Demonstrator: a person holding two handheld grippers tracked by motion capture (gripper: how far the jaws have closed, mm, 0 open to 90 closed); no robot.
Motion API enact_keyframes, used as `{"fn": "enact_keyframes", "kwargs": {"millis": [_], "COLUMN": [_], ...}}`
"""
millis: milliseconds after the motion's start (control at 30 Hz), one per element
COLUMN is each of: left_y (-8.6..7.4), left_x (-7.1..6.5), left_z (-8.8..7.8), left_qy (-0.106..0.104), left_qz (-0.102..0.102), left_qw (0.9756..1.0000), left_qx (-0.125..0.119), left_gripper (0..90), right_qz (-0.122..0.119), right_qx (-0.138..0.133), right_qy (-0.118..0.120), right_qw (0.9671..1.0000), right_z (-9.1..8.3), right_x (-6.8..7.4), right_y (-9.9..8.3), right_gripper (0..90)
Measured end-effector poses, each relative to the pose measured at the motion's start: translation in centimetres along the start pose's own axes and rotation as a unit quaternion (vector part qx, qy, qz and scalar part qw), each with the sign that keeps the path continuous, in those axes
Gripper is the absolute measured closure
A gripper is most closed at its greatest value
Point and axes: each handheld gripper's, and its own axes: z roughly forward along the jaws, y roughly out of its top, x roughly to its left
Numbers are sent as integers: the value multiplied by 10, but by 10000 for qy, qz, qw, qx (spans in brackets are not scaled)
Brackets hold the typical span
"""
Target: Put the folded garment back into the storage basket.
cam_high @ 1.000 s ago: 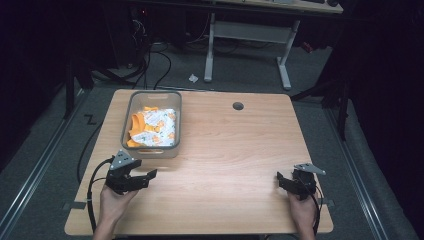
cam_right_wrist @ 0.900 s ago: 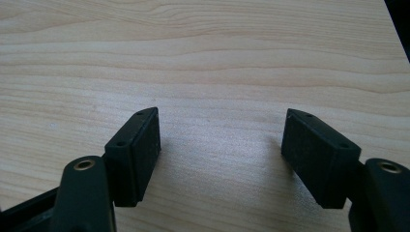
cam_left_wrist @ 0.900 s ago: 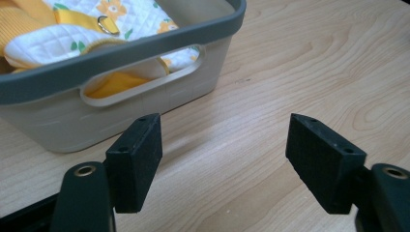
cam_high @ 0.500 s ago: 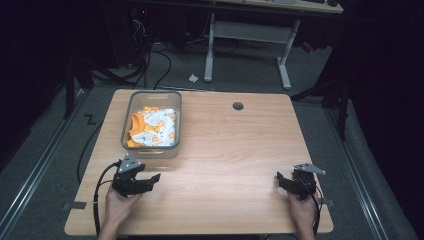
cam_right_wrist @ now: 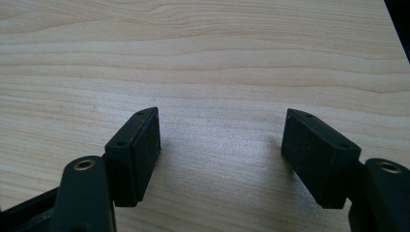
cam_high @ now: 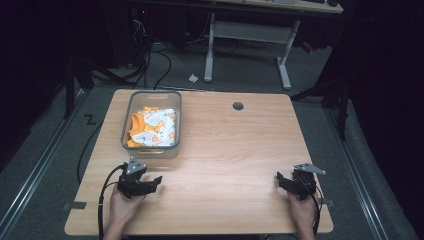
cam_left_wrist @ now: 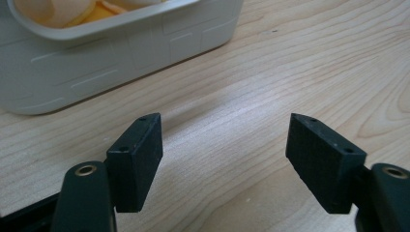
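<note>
The left gripper (cam_high: 150,183) sat low over the near-left part of the wooden table (cam_high: 235,150), its jaws spread wide with nothing between them and only bare wood showing in the gap. Just beyond it, close to the table's left edge, stood the grey plastic bin (cam_high: 151,125) with orange and white packets (cam_high: 152,127) heaped inside. In the left gripper view the bin's (cam_left_wrist: 96,63) rounded near wall rose close ahead of the fingertips (cam_left_wrist: 140,145), near but apart from them, with a strip of tabletop between.

The right gripper (cam_high: 287,181) rested at the near-right corner, not far from the right edge, its jaws likewise released and holding nothing. Its own view showed bare wood grain ahead and the table's far corner (cam_right_wrist: 394,38) cutting off to dark floor.

Between the two hands lay a broad stretch of open tabletop, reaching to the far edge, where a small round grommet hole (cam_high: 238,106) sat. The bin took up the far-left quarter.
</note>
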Motion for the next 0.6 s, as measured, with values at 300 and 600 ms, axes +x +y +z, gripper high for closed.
{"fn": "enact_keyframes", "kwargs": {"millis": [300,600], "left_y": [-3,-5], "left_x": [-5,-4], "left_z": [14,15], "left_qy": [265,362], "left_qz": [225,139], "left_qw": [9993,9992], "left_qx": [124,-13], "left_gripper": [283,285], "right_qz": [0,6], "right_qx": [0,0], "right_qy": [0,-4], "right_qw": [10000,10000], "right_z": [0,0], "right_x": [0,0], "right_y": [0,0], "right_gripper": [306,306]}}
